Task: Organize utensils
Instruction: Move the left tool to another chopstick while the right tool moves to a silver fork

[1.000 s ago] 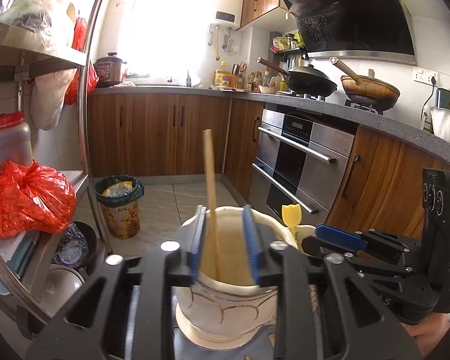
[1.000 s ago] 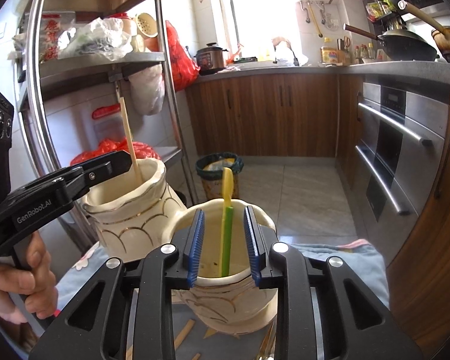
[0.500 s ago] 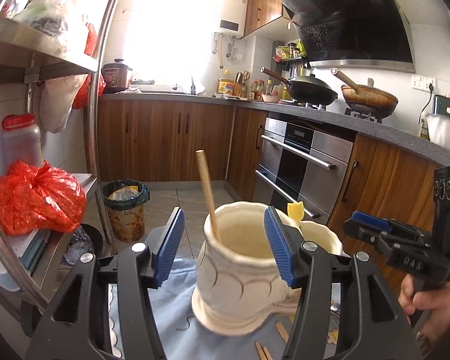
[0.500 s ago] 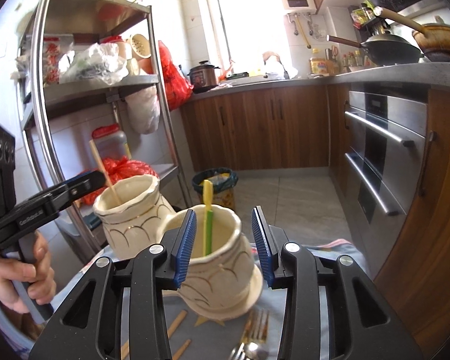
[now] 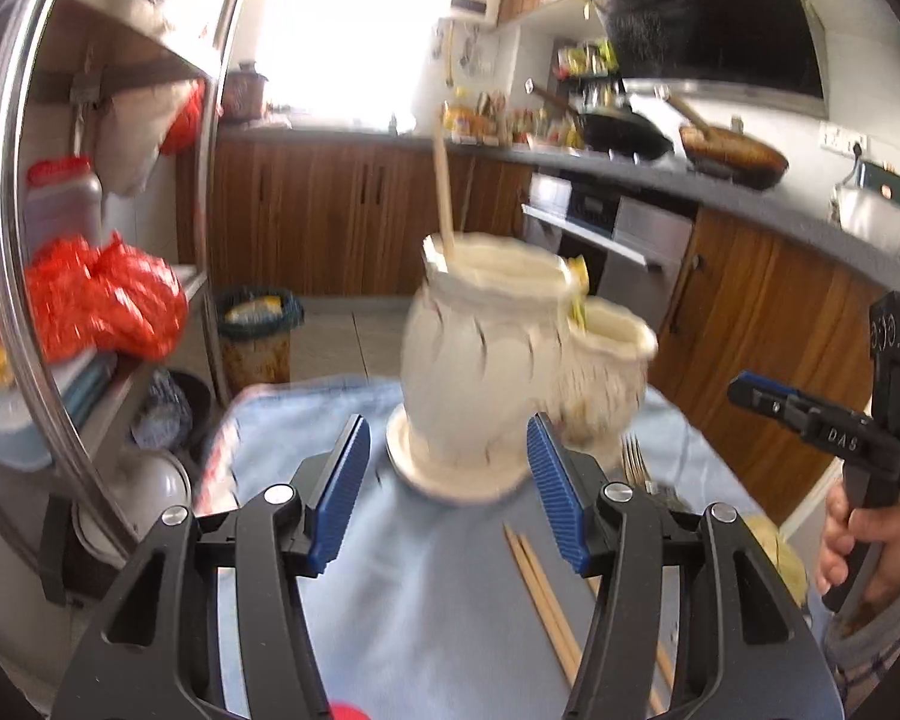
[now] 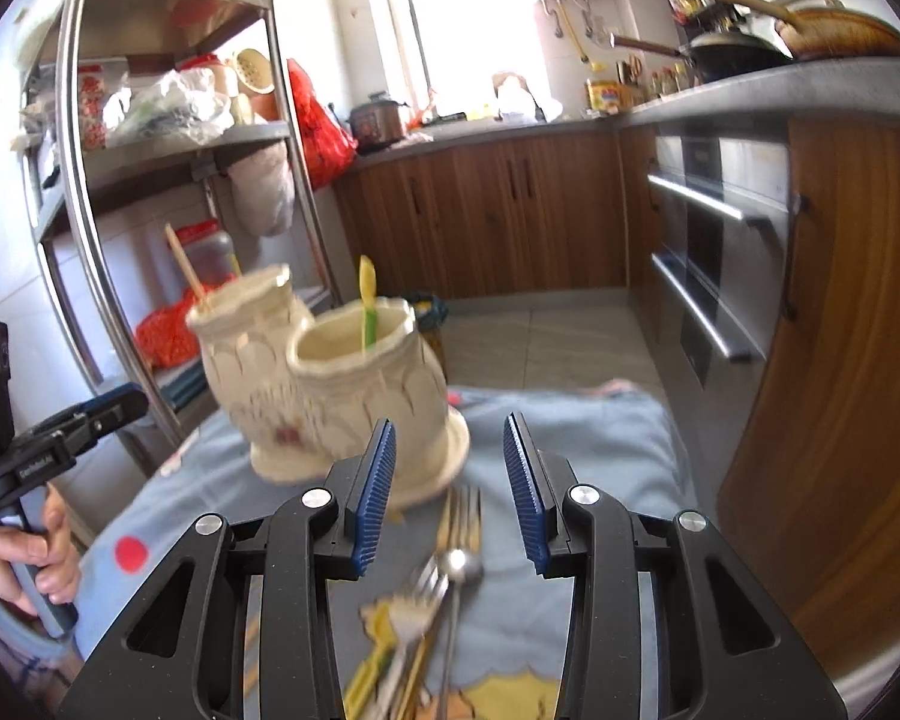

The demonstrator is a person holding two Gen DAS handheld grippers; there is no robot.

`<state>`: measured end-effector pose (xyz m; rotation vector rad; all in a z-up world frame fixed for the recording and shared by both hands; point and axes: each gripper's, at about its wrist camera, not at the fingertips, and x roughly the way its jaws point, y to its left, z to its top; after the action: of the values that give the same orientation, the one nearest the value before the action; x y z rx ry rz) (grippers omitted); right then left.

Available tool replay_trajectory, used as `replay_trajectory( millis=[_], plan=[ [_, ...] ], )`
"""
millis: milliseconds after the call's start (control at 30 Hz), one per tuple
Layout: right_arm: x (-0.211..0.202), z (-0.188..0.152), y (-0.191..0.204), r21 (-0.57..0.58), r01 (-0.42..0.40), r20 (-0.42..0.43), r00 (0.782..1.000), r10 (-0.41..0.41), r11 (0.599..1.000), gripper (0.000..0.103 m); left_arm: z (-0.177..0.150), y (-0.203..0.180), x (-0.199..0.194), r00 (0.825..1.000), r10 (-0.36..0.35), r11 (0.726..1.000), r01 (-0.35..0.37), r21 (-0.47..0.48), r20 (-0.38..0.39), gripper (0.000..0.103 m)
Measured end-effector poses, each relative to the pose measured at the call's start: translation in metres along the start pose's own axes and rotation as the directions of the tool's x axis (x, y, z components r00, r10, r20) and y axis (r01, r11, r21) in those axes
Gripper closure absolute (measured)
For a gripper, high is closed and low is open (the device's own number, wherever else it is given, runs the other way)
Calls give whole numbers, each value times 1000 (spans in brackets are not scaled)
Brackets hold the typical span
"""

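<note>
Two cream ceramic holders stand on a blue cloth (image 5: 390,618). The left holder (image 5: 480,360) holds one wooden chopstick (image 5: 443,186); it also shows in the right wrist view (image 6: 246,354). The right holder (image 6: 366,396) holds a yellow-green utensil (image 6: 367,306). My left gripper (image 5: 447,492) is open and empty, just in front of the left holder. My right gripper (image 6: 450,489) is open and empty, above a pile of forks (image 6: 459,516) and a spoon (image 6: 459,564) on the cloth. Two loose chopsticks (image 5: 540,594) lie on the cloth by the left gripper.
A steel shelf rack (image 6: 90,192) with bags and bottles stands at the left. Wooden cabinets (image 6: 498,210) and an oven (image 6: 708,276) line the back and right. A waste bin (image 5: 255,336) stands on the floor.
Both grippers let go of their utensils, opened wide and drew back and down from the holders. The chopstick and the yellow-green utensil now stand in the holders.
</note>
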<state>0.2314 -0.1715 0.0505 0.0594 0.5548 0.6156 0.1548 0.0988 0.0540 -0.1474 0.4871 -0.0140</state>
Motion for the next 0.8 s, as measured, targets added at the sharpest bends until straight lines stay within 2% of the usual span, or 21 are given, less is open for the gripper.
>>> replay_trajectory(
  millis=[300,500,700,800],
  plan=[
    [-11,-38,4,11,-24,-75,997,25,1000,63,-46,-30,8,985,-31,996,44,74,-168,52],
    [-13,-45,7,15,-34,-81,996,35,999,63,-62,-43,23,960,-21,993,52,105,-278,65],
    [-15,-43,9,10,-45,-74,996,46,999,63,-73,-46,33,938,-22,992,62,106,-345,72],
    [-16,-43,10,9,-49,-71,996,50,999,63,-74,-48,35,938,-10,992,54,116,-347,72]
  ],
)
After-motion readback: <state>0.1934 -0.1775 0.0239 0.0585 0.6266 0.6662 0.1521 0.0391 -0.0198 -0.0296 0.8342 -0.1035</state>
